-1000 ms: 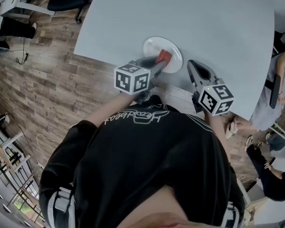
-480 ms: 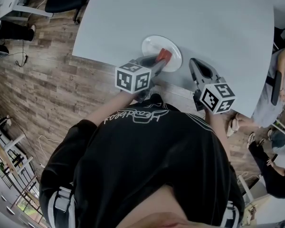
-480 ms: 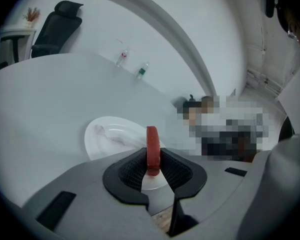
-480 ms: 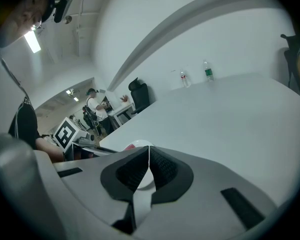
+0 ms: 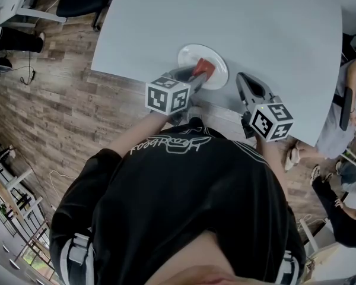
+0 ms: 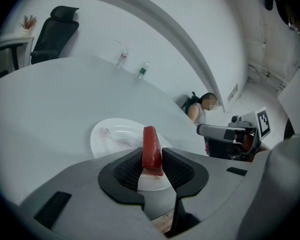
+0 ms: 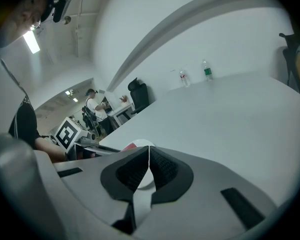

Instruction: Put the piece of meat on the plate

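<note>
A white plate sits near the front edge of the pale table. My left gripper reaches over its near rim. In the left gripper view a red piece of meat stands on edge between the pads, over the plate. The jaws of the left gripper are opening; the meat leans on the left pad and a thin gap shows at the right pad. My right gripper hovers to the right of the plate, shut and empty.
Two small bottles stand at the table's far side, near a black chair. A seated person is beyond the table. Another person stands at the right. Wooden floor lies left of the table's edge.
</note>
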{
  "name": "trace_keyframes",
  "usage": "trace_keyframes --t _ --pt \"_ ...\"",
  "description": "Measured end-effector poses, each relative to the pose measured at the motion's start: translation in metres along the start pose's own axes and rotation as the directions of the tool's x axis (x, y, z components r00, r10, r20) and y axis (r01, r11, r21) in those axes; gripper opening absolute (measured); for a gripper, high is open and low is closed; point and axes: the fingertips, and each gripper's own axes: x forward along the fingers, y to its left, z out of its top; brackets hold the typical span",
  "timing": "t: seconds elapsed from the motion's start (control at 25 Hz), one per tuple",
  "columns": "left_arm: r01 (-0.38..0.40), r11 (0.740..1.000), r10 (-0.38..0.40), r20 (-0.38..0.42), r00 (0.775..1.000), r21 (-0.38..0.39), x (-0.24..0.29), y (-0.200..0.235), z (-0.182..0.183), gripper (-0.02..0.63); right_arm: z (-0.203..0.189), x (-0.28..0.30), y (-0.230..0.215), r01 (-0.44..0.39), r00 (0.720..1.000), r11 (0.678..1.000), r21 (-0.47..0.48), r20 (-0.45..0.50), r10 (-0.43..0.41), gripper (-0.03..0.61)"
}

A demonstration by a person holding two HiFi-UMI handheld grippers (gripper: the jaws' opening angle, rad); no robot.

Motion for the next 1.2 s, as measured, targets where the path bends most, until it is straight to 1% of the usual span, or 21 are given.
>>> trace_keyframes --t 0.08,0.28,0.52,0.72,0.96,1.2 --pt "-0.006 1.000 0.006 0.001 1.000 0.001 0.000 0.001 0.001 0.115 0.000 0.000 0.000 -0.002 1.000 1.000 0.001 0.000 0.002 0.011" --pt "-0.048 0.997 0.048 -0.001 0.999 0.056 -0.002 0.007 0.003 0.160 0.001 0.001 0.001 0.000 1.000 1.000 0.003 -0.005 0.000 0.011" --pt "-0.076 0.991 0.077 -0.001 0.997 0.106 -0.001 0.010 0.002 0.170 -0.003 0.001 -0.002 0.009 1.000 1.000 0.009 -0.011 -0.009 0.011" --pt "-0.095 0.983 0.095 0.006 0.995 0.155 0.002 0.010 0.003 0.225 -0.005 0.003 -0.006 0.008 1.000 1.000 0.012 -0.015 -0.008 0.011" --pt "-0.088 0.984 0.086 0.024 0.996 0.154 -0.001 0.013 0.007 0.244 -0.002 0.007 -0.008 0.006 1.000 1.000 0.013 -0.013 -0.006 0.011" --pt "-0.056 0.991 0.048 0.072 0.996 0.123 -0.009 0.006 0.016 0.249 -0.003 0.009 -0.004 -0.014 1.000 1.000 -0.001 -0.022 0.014 0.011"
